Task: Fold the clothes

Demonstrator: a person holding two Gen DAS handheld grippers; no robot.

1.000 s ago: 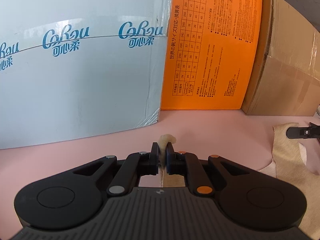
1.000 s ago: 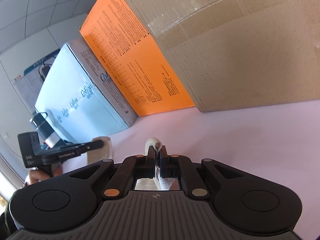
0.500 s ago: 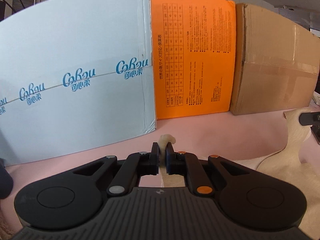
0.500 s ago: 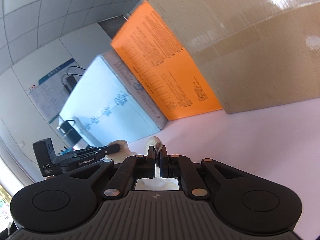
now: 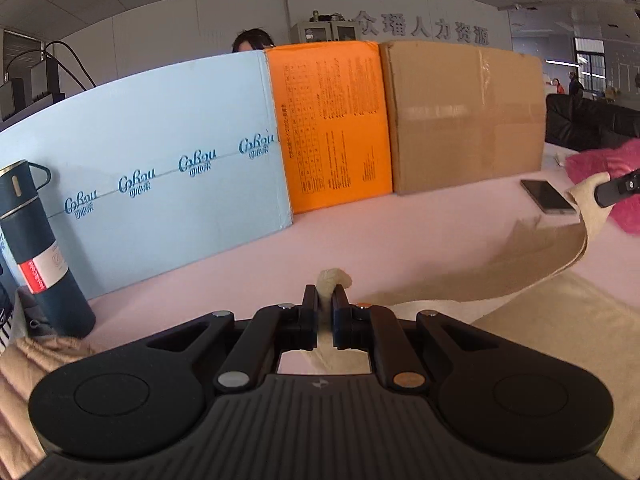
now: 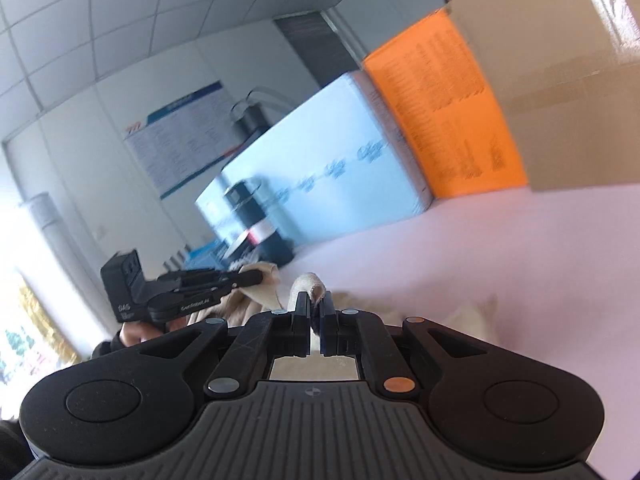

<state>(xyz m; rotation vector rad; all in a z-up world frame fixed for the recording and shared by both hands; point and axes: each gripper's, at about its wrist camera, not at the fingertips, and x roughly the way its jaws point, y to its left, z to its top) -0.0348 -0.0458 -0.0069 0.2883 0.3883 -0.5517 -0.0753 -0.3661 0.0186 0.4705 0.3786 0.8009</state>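
A beige garment (image 5: 532,320) lies on the pink table, with its near edge lifted. My left gripper (image 5: 327,300) is shut on a corner of it, and a tuft of cloth pokes out between the fingers. My right gripper (image 6: 314,304) is shut on another corner of the beige garment (image 6: 472,314). In the left wrist view the right gripper (image 5: 618,190) shows at the far right, holding the cloth up off the table. In the right wrist view the left gripper (image 6: 256,278) shows at the left with cloth in it.
A light blue box (image 5: 160,184), an orange box (image 5: 332,128) and a brown carton (image 5: 464,112) line the back of the table. A dark flask (image 5: 36,248) stands at the left. A phone (image 5: 548,196) and a pink cloth (image 5: 600,168) lie at the right.
Both grippers have risen and pulled back from the boxes, lifting the garment's edge. The flask, phone and room behind the boxes have come into view.
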